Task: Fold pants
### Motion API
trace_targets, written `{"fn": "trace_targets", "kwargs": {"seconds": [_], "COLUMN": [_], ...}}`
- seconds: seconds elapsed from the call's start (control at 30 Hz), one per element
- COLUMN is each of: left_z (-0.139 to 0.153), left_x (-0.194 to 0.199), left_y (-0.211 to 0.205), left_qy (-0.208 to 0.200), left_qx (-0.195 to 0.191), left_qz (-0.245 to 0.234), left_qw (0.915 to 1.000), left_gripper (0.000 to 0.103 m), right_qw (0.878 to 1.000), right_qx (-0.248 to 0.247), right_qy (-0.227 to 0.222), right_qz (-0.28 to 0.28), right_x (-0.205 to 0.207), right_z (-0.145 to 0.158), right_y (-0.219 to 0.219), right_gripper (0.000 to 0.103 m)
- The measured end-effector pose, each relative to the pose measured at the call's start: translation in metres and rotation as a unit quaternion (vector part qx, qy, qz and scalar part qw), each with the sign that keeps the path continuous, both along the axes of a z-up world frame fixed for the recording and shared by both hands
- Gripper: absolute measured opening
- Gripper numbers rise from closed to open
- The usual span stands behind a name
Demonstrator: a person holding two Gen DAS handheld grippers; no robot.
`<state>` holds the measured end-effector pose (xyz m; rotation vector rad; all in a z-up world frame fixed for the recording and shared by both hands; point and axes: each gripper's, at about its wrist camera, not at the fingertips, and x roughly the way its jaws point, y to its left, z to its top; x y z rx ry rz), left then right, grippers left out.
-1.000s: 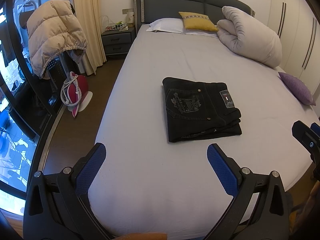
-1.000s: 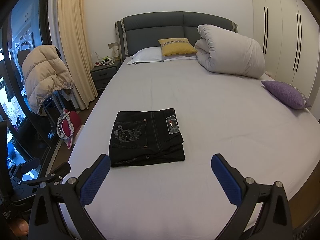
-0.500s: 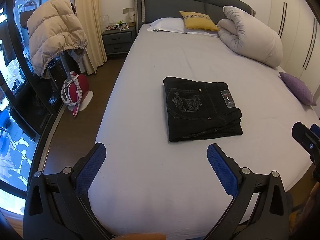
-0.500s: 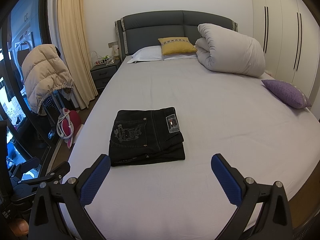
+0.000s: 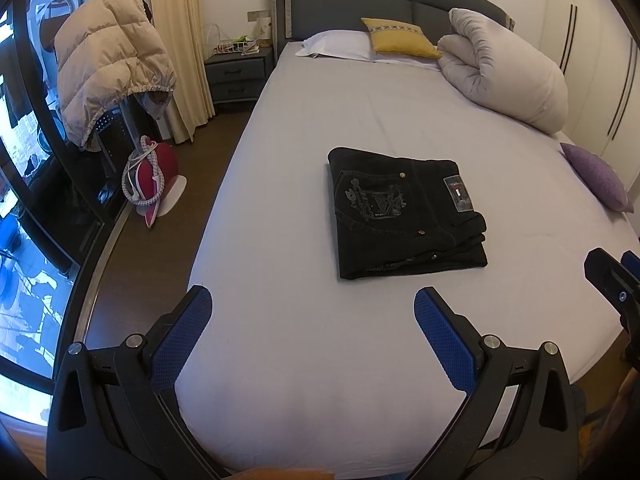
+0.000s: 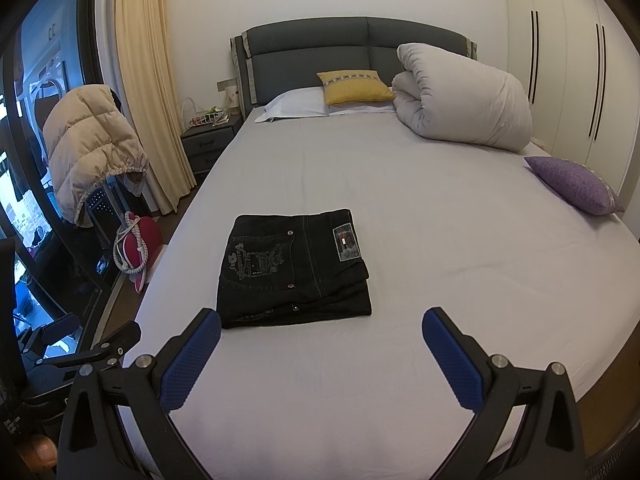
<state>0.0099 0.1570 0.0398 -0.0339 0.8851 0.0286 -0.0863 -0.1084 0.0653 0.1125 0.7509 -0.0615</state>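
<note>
Black pants lie folded into a flat rectangle on the white bed sheet, back pocket embroidery and a label patch facing up. My left gripper hovers open over the near end of the bed, short of the pants, nothing between its blue pads. My right gripper is open too, held above the sheet just in front of the pants. Neither touches the fabric. Part of the right gripper shows at the right edge of the left wrist view.
A rolled white duvet, a yellow cushion and a white pillow sit near the headboard. A purple cushion lies at the bed's right edge. Left of the bed: nightstand, puffy jacket on a rack, red iron.
Both grippers have drifted very slightly; the pants lie as they did and both grippers stay open.
</note>
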Motion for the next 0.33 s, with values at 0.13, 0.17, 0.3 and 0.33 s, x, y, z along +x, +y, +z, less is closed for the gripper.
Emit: {"fn": "trace_targets", "kwargs": {"seconds": [0.13,0.17,0.3,0.33], "left_z": [-0.0014,-0.0019,-0.003,-0.0033], "left_x": [0.003,0.0039,0.0038,0.0039], "left_y": [-0.0003,-0.0001,0.0008,0.0007], "left_qy": [0.003,0.003,0.002,0.002], "left_qx": [0.003,0.004,0.009,0.009], "left_qz": [0.002,0.003,0.005,0.004], "left_qw": [1.0,1.0,0.9999,0.9999], "left_gripper": [0.103,0.103,0.103,0.103], "right_qw": [1.0,1.0,1.0,1.0], "right_qx": [0.0,0.0,0.002,0.002], "right_qy": [0.001,0.002,0.004,0.004], "right_qz": [0.0,0.0,-0.001,-0.001], "right_x": [0.0011,0.0009,0.0022,0.0022], "right_z": [0.0005,0.0002,-0.0021,-0.0021], "right_y": [-0.0014,-0.0015,-0.0043,-0.0043], "right_gripper": [0.103,0.103,0.103,0.103]}}
